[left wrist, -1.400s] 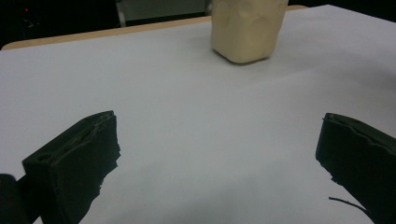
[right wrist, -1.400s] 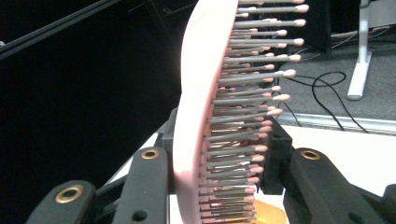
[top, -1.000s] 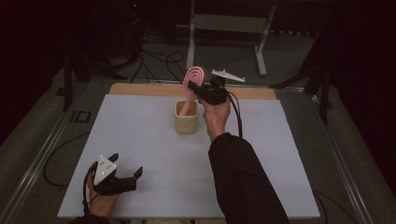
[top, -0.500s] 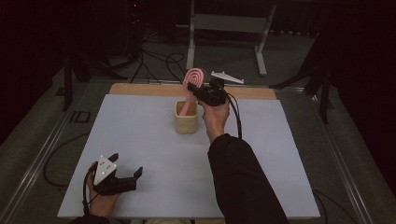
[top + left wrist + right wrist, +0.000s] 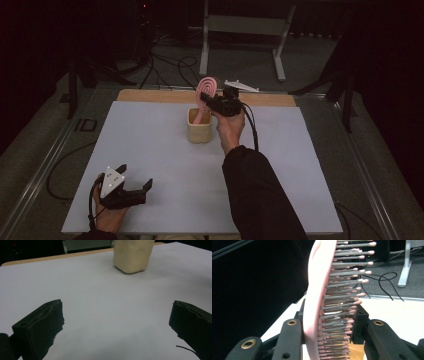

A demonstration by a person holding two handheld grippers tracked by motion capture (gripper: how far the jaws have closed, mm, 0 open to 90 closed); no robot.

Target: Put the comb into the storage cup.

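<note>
At the near left corner of the white table, the left gripper rests low in the person's hand. Its two jaws stand wide apart, and there is nothing between them. In the left gripper view it looks over the bare surface toward the beige cup, which is well apart from it.

Going to the right, the beige cup stands upright near the far middle of the table, just before the wooden strip at the far edge. A pink hairbrush stands in it, with the handle down inside the cup and the oval head above the rim, a little tilted.

The right gripper is at the brush head. In the right gripper view its jaws are closed on the pink hairbrush, one on the smooth back and one on the side of the grey bristles.

I judge that the step in hand is the placing of the brush into the cup, and it is nearly finished. The next move calls for opening the right jaws softly, so the brush leans on the rim, and then drawing the gripper back without catching the bristles or tipping the light cup.
</note>
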